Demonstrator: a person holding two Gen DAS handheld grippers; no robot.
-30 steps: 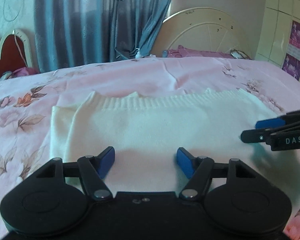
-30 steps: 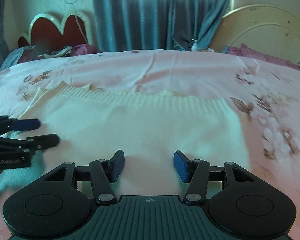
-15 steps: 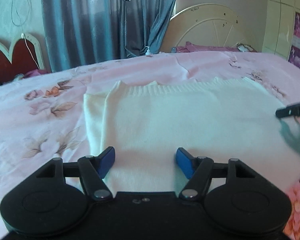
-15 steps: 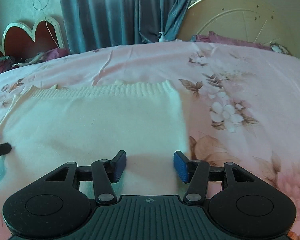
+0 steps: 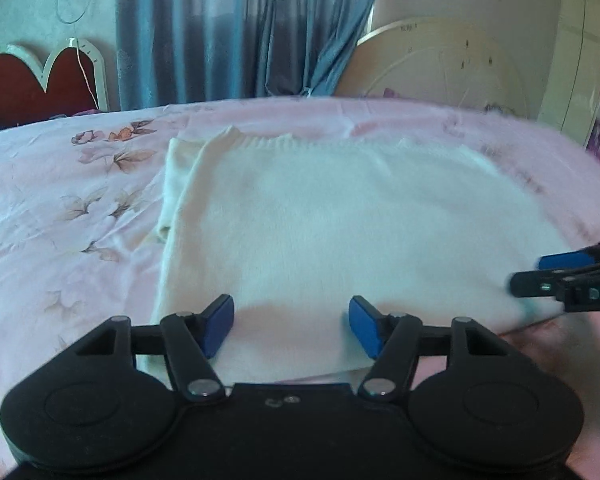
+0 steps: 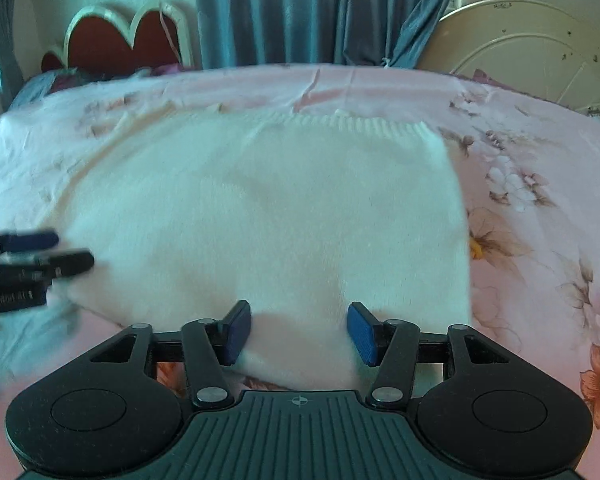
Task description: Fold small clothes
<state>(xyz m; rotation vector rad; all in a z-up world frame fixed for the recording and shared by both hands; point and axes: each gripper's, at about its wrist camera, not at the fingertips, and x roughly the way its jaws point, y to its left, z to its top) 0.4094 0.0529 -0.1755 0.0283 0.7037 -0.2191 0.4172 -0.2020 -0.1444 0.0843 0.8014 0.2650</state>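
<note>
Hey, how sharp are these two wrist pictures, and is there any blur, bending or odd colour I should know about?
Left wrist view: the white sweater is soft, the bed's far right edge is smeared, and the curtain bows from the fisheye. Right wrist view: the left gripper at the picture's left edge is streaked by motion, with a teal cast over the bedsheet on the left and the corners dark.

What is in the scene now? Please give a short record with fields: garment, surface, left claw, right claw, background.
garment: cream knit sweater, lying flat, ribbed hem at the far edge, one part folded under at its left side
surface: pink floral bedsheet
left claw: open, nothing gripped, over the near edge of the sweater
right claw: open, nothing gripped, over the near right corner of the sweater
background: blue curtain, red heart-shaped headboard
</note>
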